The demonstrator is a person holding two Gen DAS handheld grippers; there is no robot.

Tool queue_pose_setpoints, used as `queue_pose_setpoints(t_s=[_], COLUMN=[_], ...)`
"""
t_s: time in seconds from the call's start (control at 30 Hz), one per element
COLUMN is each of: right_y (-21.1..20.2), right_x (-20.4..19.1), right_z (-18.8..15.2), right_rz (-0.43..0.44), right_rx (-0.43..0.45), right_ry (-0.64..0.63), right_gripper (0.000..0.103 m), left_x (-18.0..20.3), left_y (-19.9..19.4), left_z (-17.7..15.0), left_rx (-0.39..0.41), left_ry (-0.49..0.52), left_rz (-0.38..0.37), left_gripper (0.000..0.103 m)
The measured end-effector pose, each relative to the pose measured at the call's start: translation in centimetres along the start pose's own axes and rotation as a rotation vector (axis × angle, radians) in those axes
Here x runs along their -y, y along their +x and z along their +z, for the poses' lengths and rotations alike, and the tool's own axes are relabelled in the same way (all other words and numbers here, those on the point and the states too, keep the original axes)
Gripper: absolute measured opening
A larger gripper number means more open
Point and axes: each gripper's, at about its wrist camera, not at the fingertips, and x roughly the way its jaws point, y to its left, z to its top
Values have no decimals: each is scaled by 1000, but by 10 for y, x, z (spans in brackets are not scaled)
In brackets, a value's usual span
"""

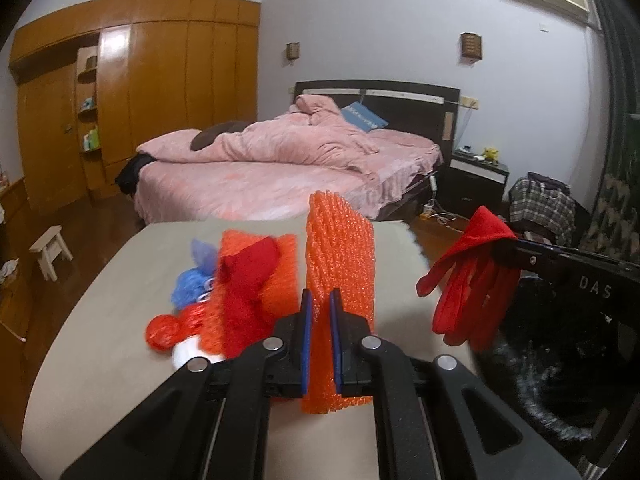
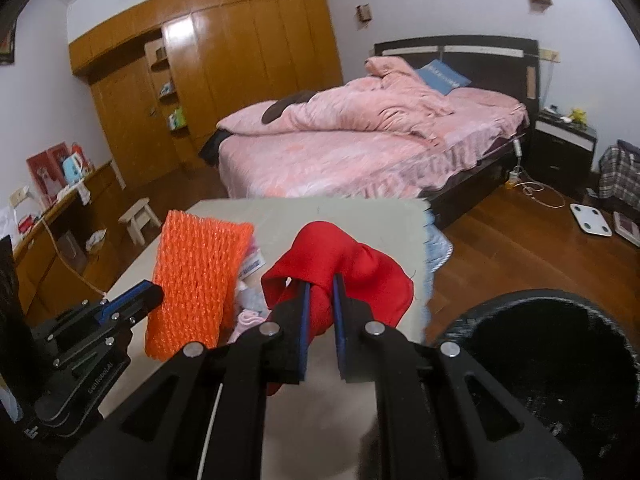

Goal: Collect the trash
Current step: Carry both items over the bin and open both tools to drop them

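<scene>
My left gripper (image 1: 320, 340) is clamped on an orange foam net (image 1: 340, 256), my right gripper (image 2: 320, 312) on a red glove (image 1: 468, 280), both lifted above the table (image 1: 100, 320). Next I must carry them over the black bin (image 2: 560, 360) (beside the table) and release.

Left tool (image 1: 320, 312) and right tool (image 2: 320, 300), both clamped, angled slightly downward.

Orange netted foam sleeve (image 1: 340, 264), red glove (image 1: 468, 284), pink bedding (image 1: 280, 160), black bin (image 2: 552, 352), brown wooden wardrobe (image 1: 160, 80), beige table (image 1: 100, 320)
</scene>
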Motion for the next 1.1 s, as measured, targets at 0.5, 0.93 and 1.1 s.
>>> queue_pose_setpoints(t_s=[0.5, 0.93, 1.1], right_y=[-74, -90, -95], right_x=[86, 136, 134], right_z=[-27, -68, -72], right_rz=[-211, -423, -437], right_rx=[42, -47, 9], right_ry=[64, 96, 120], right_gripper=[11, 68, 88], left_x=[104, 174, 150], left_y=[0, 15, 15], left_z=[13, 5, 5], left_rx=[14, -22, -12], left_ry=[76, 142, 127], left_rz=[-200, -344, -281], left_gripper=[9, 45, 56])
